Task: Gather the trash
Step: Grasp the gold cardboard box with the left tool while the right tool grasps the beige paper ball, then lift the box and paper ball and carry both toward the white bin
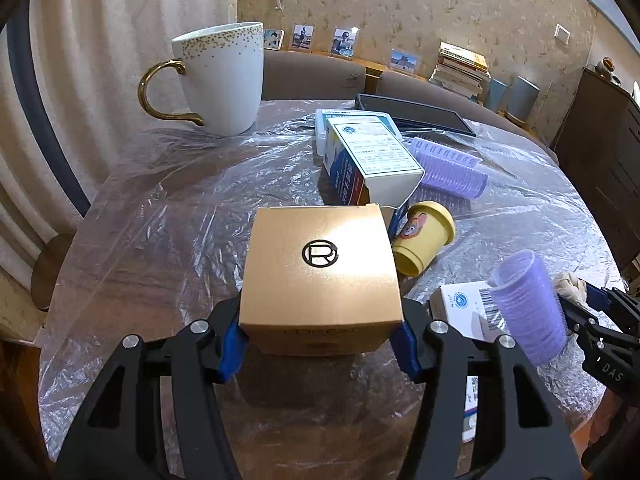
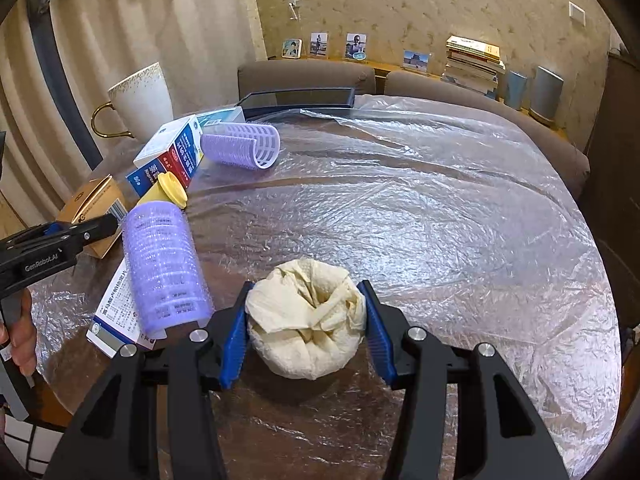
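Note:
My left gripper (image 1: 320, 336) is shut on a gold cardboard box (image 1: 320, 276); its blue pads press both sides, and a shadow lies under the box on the table. In the right wrist view the same gold box (image 2: 90, 200) shows at the far left behind the left gripper's black finger. My right gripper (image 2: 306, 332) is shut on a crumpled cream paper wad (image 2: 306, 316), squeezed between the blue pads just above the plastic-covered table (image 2: 440, 240). From the left wrist view, only a bit of the wad (image 1: 570, 285) shows at the right edge.
A purple hair roller (image 2: 164, 268) lies on a white medicine box (image 2: 116, 320) left of the wad. Further back are a yellow cup (image 1: 424, 238), a blue-white carton (image 1: 372, 160), another purple roller (image 2: 242, 146), a white gold-handled mug (image 1: 220, 80), and a black tray (image 1: 412, 114). Brown chairs ring the table.

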